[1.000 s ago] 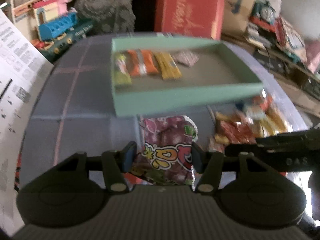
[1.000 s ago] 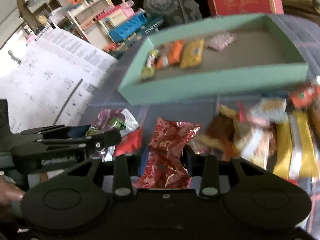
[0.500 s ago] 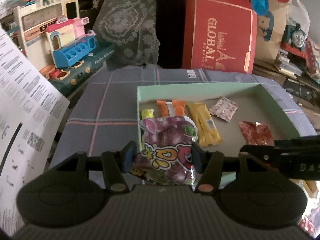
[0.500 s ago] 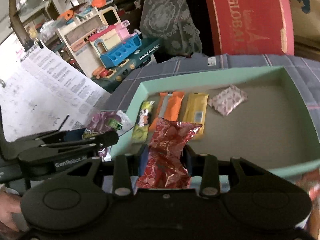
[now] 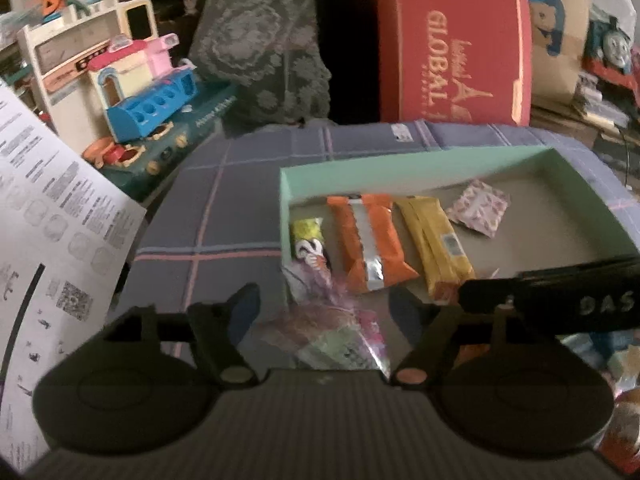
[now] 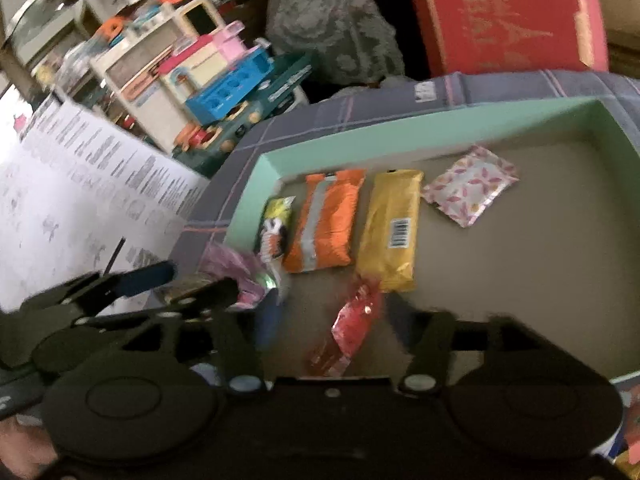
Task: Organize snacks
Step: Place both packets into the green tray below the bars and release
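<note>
A mint green box point(image 5: 400, 162) point(image 6: 440, 120) on the plaid cloth holds a yellow-green bar point(image 5: 308, 240), an orange pack point(image 5: 370, 246) point(image 6: 326, 220), a yellow bar point(image 5: 434, 244) point(image 6: 390, 226) and a pink patterned sachet point(image 5: 478, 208) point(image 6: 470, 186). My left gripper point(image 5: 326, 310) is open; the purple snack bag point(image 5: 340, 328) point(image 6: 236, 268) lies blurred between its fingers at the box's near left corner. My right gripper point(image 6: 330, 312) is open; the red snack packet point(image 6: 352, 326) drops between its fingers onto the box floor.
A white printed sheet point(image 5: 52, 240) stands at the left. Toy kitchen sets point(image 5: 132, 96), a grey patterned cushion point(image 5: 264, 48) and a red box point(image 5: 456, 56) stand behind the table. More loose snacks point(image 5: 624, 420) lie at the right edge.
Both grippers have opened over the box. The purple bag has dropped from the left one and the red packet from the right one. Both have moved nearer the box.
</note>
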Demonstrator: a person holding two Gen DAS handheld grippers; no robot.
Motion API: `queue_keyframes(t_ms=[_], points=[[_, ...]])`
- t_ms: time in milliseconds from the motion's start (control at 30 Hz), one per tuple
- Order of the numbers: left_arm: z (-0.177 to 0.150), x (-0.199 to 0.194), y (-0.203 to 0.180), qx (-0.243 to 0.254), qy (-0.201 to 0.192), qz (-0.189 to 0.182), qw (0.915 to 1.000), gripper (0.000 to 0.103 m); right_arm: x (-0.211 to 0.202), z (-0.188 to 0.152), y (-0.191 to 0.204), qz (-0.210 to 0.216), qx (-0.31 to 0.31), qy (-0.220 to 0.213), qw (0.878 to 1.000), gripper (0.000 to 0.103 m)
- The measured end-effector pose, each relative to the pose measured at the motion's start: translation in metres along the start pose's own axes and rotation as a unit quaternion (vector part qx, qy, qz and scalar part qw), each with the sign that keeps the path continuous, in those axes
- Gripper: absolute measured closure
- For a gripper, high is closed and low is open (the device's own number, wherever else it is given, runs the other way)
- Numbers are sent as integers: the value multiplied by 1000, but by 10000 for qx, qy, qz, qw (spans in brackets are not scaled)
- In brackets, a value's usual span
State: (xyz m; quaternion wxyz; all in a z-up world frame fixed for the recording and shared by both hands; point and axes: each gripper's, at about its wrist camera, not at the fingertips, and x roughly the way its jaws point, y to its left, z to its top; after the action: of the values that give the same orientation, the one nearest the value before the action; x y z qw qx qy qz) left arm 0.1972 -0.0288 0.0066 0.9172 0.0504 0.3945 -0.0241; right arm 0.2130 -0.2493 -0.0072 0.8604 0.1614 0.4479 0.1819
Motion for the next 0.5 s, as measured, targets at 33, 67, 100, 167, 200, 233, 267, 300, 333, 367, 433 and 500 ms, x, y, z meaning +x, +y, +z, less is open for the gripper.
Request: queue_keyframes(t_ms=[33,67,100,167,200,233,267,300,333,367,433,500], points=[[0,-1,2,-45,-2,-30,10000,22,-2,-1,-4,7,74,-44,10000,24],[-1,-1,2,-59,-10,-25,10000,21,-4,-2,-6,8,124,-74,9999,22],[-1,-2,1,-38,-10,7,10000,21,-6,-3,-8,-1,157,-93,9998,20],[-3,-1,-2,26,8,47,10000,20,-8,-5,-10,-27,181,-124,9998,16],[-3,-2,-4,52,8,57,10000,17,-11,-6,-10,-51,171,-146,9997,14],[-3,-2,-5,71,-2,72,9999,15,-14,-7,-10,-75,155,-161,9997,12],[-4,-4,-7,89,-18,89,9999,14,-16,-8,-10,-110,135,-188,9997,6],[-4,-5,-8,105,-31,100,9999,12,-19,-9,-10,-137,118,-227,9996,3],[-5,-7,-9,116,-41,101,9999,11,-22,-11,-9,-173,106,-260,9995,2],[-5,-9,-9,120,-52,98,9999,10,-25,-12,-8,-200,86,-282,9994,1],[-7,-15,-11,132,-85,109,9998,6,-32,-15,-9,-233,80,-312,9992,0],[-9,-22,-13,153,-115,123,9997,4,-38,-16,-10,-237,73,-349,9991,0]])
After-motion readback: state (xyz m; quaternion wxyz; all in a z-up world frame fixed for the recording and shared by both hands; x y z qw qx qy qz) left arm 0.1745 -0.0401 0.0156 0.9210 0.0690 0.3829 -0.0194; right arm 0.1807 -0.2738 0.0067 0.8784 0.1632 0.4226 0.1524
